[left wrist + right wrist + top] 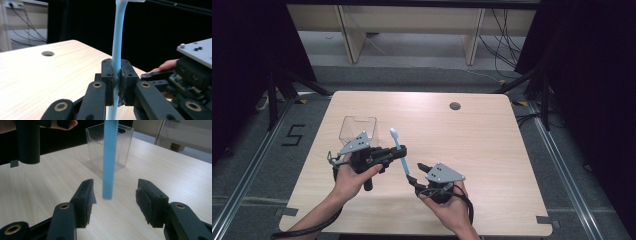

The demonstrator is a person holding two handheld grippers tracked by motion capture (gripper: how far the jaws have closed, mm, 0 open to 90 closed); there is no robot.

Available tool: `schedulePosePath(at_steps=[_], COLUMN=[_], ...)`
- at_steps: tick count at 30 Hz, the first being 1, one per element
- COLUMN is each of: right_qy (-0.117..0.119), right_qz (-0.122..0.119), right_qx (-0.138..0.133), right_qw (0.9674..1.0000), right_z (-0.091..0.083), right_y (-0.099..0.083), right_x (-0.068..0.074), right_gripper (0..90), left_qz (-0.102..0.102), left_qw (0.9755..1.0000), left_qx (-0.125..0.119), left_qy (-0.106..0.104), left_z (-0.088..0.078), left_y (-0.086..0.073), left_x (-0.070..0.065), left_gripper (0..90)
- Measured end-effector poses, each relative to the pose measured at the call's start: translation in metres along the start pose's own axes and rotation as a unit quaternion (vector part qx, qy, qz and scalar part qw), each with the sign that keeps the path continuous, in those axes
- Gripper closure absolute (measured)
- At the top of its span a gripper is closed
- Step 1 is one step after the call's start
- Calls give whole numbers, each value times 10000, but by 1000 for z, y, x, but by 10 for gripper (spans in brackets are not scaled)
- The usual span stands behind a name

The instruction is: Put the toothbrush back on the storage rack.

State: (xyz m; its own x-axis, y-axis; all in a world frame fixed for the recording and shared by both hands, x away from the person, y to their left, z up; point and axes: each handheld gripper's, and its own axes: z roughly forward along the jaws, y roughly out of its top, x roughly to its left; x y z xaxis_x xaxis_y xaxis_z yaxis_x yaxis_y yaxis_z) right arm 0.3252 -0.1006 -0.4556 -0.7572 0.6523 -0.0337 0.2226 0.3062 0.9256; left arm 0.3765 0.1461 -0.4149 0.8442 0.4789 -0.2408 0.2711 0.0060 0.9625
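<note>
Nearest the person, the right gripper (414, 172) sits low over the front of the pale wooden table (492, 150), held in the right hand (451, 206). Its two black jaws stand wide apart, and in the right gripper view the lower end of the light blue plastic toothbrush (109, 162) hangs free between them, touching neither pad. No earlier frame is at hand, so only this open stance is told.

Just beyond and to the left, the left gripper (400, 152) is clamped on the toothbrush handle (118, 50): in the left gripper view both pads press flat against the blue shaft, which runs straight up out of the frame. From the high view the toothbrush (398, 150) stands lifted off the table, tilted, its white bristled head uppermost and its handle end down toward the right gripper. The left hand (352, 175) carries this gripper.

Farther back, behind the left gripper, a clear ribbed square plastic cup (357, 127) stands upright on the table, empty as far as can be seen. At the far edge a round cable hole (455, 106) opens in the tabletop.
</note>
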Motion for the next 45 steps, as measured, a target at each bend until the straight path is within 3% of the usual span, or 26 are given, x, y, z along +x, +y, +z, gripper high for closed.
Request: schedulePosePath(at_steps=[1,2,4,7,10,11,13,14,19,20,21,24,26,29,32,34,35,38,40,41,43,44,45], right_qy=[-34,-43,-53,-259,-444,-521,-555,-717,-1026,-1045,-1064,-1068,-1159,-1211,-1334,-1361,-1445,-1542,-1660,-1678,-1693,-1723,-1747], right_qz=[-1,195,155,120,297,94,205,119,-5,104,26,232,190,317,466,504,403,513,454,612,653,456,641], right_qx=[3,44,49,55,52,36,-13,18,-37,-23,-20,-42,-106,-102,-167,-166,-202,-151,-161,-121,-91,-136,-123], right_qw=[10000,9998,9999,9996,9986,9986,9982,9974,9947,9945,9943,9940,9930,9921,9898,9893,9885,9866,9850,9838,9834,9839,9825], right_z=[-2,-4,-6,-9,-12,-14,-15,-16,-20,-20,-21,-23,-24,-28,-32,-34,-35,-35,-36,-36,-37,-37,-37], right_y=[-1,-2,-5,-12,-19,-20,-24,-26,-34,-37,-39,-45,-48,-51,-54,-54,-55,-60,-64,-65,-65,-66,-66], right_x=[-1,0,-5,-12,-16,-20,-23,-25,-35,-36,-40,-42,-46,-50,-52,-53,-55,-58,-59,-58,-57,-60,-57], right_gripper=[476,477,476,477,477,476,470,460,422,422,427,443,451,461,473,480,481,493,501,503,509,511,511], left_qz=[34,103,200,345,457,482,496,511,575,587,616,684,745,787,883,970,1101,1156,1157,1199,1216,1223,1233], left_qw=[10000,9999,9995,9984,9973,9968,9965,9963,9945,9942,9938,9925,9912,9898,9874,9848,9825,9795,9785,9776,9766,9761,9756], left_qx=[-17,-14,-15,-19,-28,-31,-47,-69,-126,-158,-145,-176,-192,-268,-313,-354,-401,-459,-495,-486,-487,-498,-506], left_qy=[60,125,246,438,579,635,665,693,867,889,916,994,1074,1154,1273,1394,1445,1583,1632,1659,1707,1726,1747], left_z=[-2,-4,-7,-13,-19,-22,-25,-27,-36,-37,-38,-40,-42,-45,-51,-55,-57,-62,-64,-66,-67,-67,-68], left_y=[1,3,5,8,11,12,13,13,16,17,18,20,22,25,31,35,37,41,43,44,45,46,46], left_x=[1,2,4,6,8,9,11,12,17,18,19,24,27,30,33,36,38,45,48,49,51,52,52], left_gripper=[827,827,827,828,828,828,827,827,828,828,828,828,828,828,828,828,828,828,828,828,828,828,829])
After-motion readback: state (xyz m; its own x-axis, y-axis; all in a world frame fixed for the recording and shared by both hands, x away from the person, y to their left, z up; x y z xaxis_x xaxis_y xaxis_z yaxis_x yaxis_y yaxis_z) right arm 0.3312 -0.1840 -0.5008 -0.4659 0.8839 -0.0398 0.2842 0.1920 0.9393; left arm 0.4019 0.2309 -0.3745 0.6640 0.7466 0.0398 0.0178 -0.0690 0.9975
